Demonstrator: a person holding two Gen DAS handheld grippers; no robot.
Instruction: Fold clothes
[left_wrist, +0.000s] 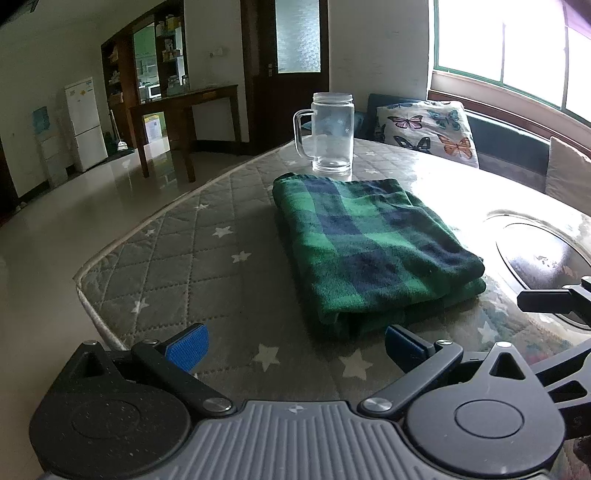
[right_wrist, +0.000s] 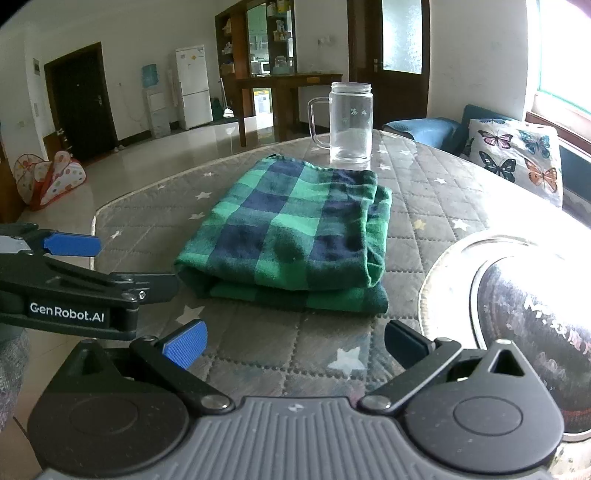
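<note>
When I look through the left wrist camera, my left gripper (left_wrist: 295, 349) hangs low over the table (left_wrist: 177, 251) with its two blue-padded fingers (left_wrist: 188, 347) spread wide and nothing between them. The green and blue checked cloth (left_wrist: 369, 247) lies folded just ahead of the gripper, a bit toward its right finger, and its near edge sits close in front of that finger without touching it. The cloth is flat, in a neat stack of layers. Past the far end of the cloth stands a clear glass mug (left_wrist: 330, 133), upright, with its handle on the left. Off to the right of the gripper there is a round shiny lid (left_wrist: 543, 251) on the table, and the dark tip of my right gripper (left_wrist: 554, 299) pokes in over it from the side. Far ahead and to the right a butterfly pillow (left_wrist: 428, 127) leans on a bench. In the right wrist camera, my right gripper (right_wrist: 295, 347) is also spread wide and holds nothing. The folded cloth (right_wrist: 291, 236) lies straight ahead of it, near but apart from both fingers. The mug (right_wrist: 349, 122) stands behind the cloth, just past its far edge. My left gripper (right_wrist: 122, 260) comes in from the left side, its dark lower finger reaching right up to the near left corner of the cloth; I cannot tell if it touches. The shiny lid (right_wrist: 454, 258) is close on the right, beside the right finger.
</note>
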